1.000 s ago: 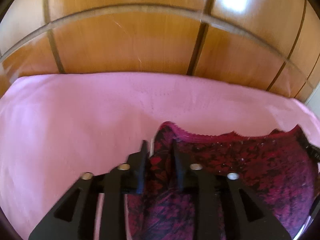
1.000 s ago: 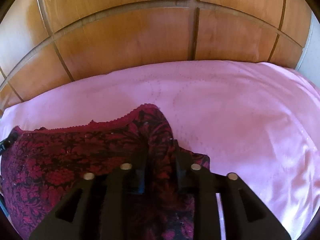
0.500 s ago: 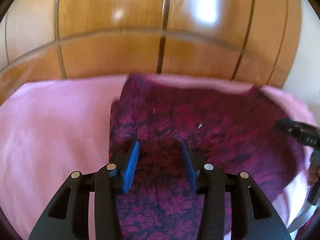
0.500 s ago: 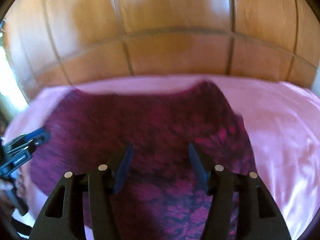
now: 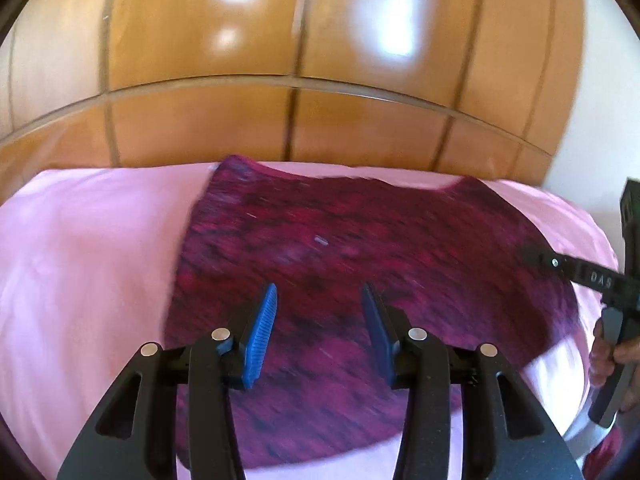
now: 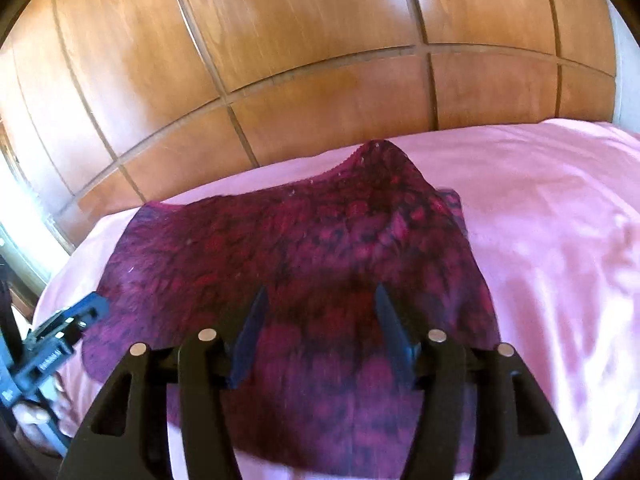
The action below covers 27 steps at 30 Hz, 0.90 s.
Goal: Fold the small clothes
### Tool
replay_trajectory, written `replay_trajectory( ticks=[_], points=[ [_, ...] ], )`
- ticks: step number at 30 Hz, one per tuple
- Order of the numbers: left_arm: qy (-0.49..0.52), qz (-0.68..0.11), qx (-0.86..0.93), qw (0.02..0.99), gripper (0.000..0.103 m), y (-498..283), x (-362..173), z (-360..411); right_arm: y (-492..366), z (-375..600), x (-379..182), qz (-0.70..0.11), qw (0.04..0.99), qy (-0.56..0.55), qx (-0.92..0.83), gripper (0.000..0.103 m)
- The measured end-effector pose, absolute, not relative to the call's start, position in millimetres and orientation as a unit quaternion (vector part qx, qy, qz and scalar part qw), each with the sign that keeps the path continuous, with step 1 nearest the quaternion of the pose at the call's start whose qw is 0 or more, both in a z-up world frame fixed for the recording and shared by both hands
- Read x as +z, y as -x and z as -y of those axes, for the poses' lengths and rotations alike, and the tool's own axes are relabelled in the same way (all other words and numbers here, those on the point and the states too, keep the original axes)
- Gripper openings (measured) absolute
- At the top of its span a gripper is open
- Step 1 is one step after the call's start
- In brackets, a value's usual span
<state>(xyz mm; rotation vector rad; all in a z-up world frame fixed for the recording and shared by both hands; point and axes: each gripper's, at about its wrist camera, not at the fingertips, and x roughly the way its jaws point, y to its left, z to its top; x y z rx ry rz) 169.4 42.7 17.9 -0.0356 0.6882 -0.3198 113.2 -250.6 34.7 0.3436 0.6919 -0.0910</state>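
Left hand-held gripper (image 5: 318, 312): fills the bottom centre of the left wrist view, aimed forward and downward over the garment; its jaws stand wide apart with nothing between them. The left blue pad (image 5: 262, 336) is ribbed and faces inward.
Right hand-held gripper (image 6: 320, 312): bottom centre of the right wrist view, same forward and downward pose; its jaws are spread wide and hold nothing, with patterned cloth showing through the gap.
Garment (image 5: 360, 280): a small dark red and black patterned piece, spread across the middle of both views on the pink bed cover (image 5: 80, 260). In the right wrist view a scalloped edge rises to a point in the upper centre (image 6: 376, 148). Whether the fingertips touch the cloth cannot be told; the picture is blurred there.
Other gripper seen from the left: at the right edge of the left wrist view, the right hand-held gripper's black body (image 5: 596, 280) reaches over the garment's right side, gripped lower down by the person's hand (image 5: 616, 356).
Other gripper seen from the right: at the lower left edge of the right wrist view, a blue and black body (image 6: 52, 348) beside the garment's left edge.
Writing: white letters "DAS" on the black body at the right of the left wrist view; the rest is unreadable.
Background: wooden panels (image 6: 320, 60) across the upper half of both views.
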Motion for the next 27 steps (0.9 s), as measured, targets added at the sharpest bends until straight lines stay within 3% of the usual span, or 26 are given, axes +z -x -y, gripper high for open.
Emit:
replay_trajectory(
  ticks=[3,5,7,12,18,23,25,27],
  points=[
    [-0.006,-0.36,-0.151,0.921,0.043,-171,-3,-24,-96,258,25,-0.344,0.919,-0.181,-0.058,0.055],
    [0.028,-0.385,-0.154,0.909,0.045,-183,-20,-27,-92,274,7,-0.357,0.907,-0.213,-0.066,0.044],
    [0.042,-0.383,-0.154,0.91,0.045,-184,-21,-30,-89,284,-2,-0.348,0.906,-0.232,-0.063,0.042],
    [0.062,-0.369,-0.146,0.916,0.045,-169,2,-37,-84,278,-3,-0.335,0.916,-0.211,-0.062,0.044],
    [0.14,-0.337,-0.088,0.927,0.051,-159,31,-111,-80,281,-4,-0.326,0.914,-0.235,-0.054,0.045],
    [0.179,-0.381,-0.091,0.903,0.051,-149,6,-146,-81,277,-3,-0.324,0.916,-0.229,-0.056,0.055],
    [0.15,-0.409,-0.07,0.898,0.04,-150,-12,-140,-83,273,-3,-0.325,0.918,-0.22,-0.058,0.058],
    [0.152,-0.435,-0.059,0.885,0.04,-155,-32,-139,-85,272,-3,-0.325,0.918,-0.218,-0.06,0.059]
  ],
)
